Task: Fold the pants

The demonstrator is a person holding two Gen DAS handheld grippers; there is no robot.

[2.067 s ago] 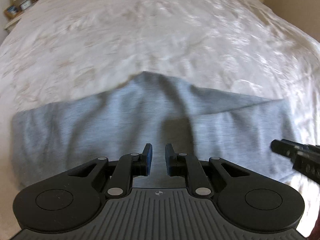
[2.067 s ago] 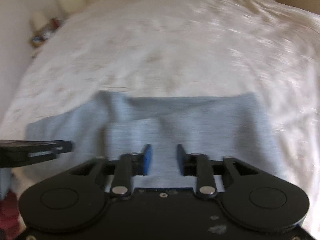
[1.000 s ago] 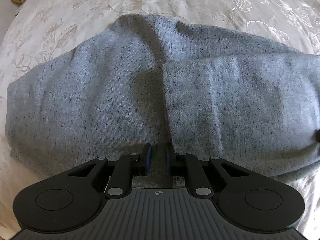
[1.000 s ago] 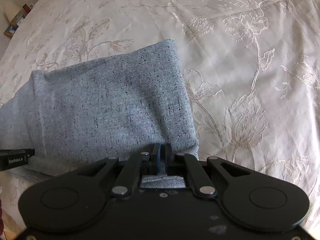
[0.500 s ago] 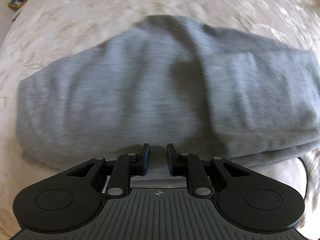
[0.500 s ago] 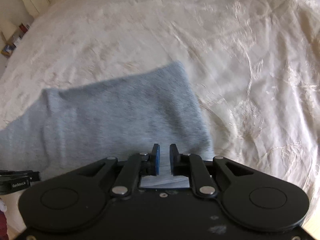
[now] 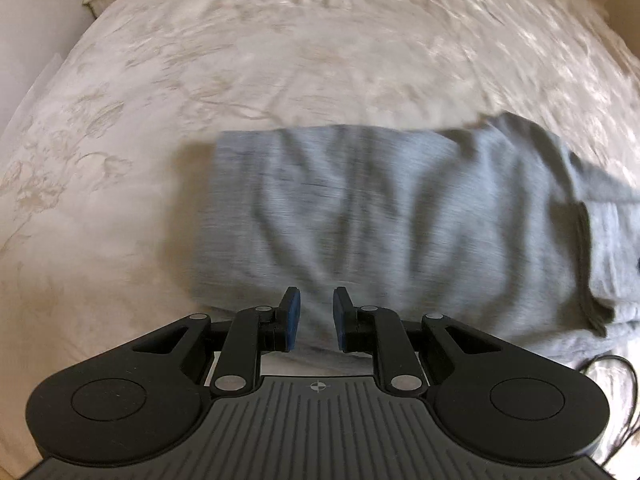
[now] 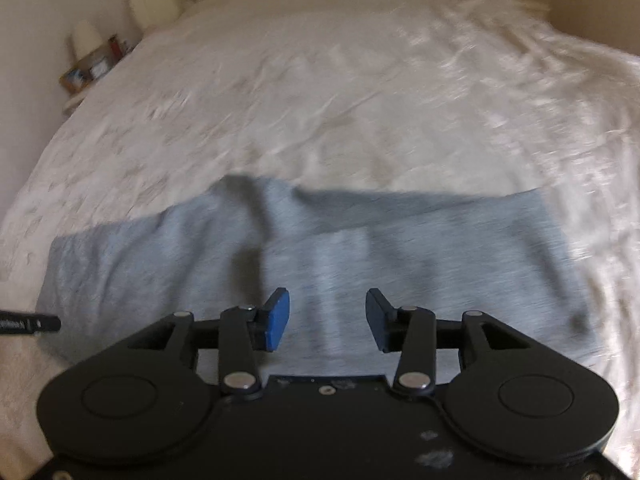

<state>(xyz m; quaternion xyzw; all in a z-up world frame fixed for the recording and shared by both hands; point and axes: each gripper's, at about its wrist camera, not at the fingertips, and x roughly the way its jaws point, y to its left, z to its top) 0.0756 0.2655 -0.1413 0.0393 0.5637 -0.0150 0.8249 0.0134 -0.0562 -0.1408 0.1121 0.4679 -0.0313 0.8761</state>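
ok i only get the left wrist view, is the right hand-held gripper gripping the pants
Observer: No. The right hand-held gripper has its jaws opening with nothing between them; the pants lie below it.
Operator: the pants' right end is cut off for me, where does it stop
Observer: It stops short of the bed's side, with bare bedspread showing beyond it.
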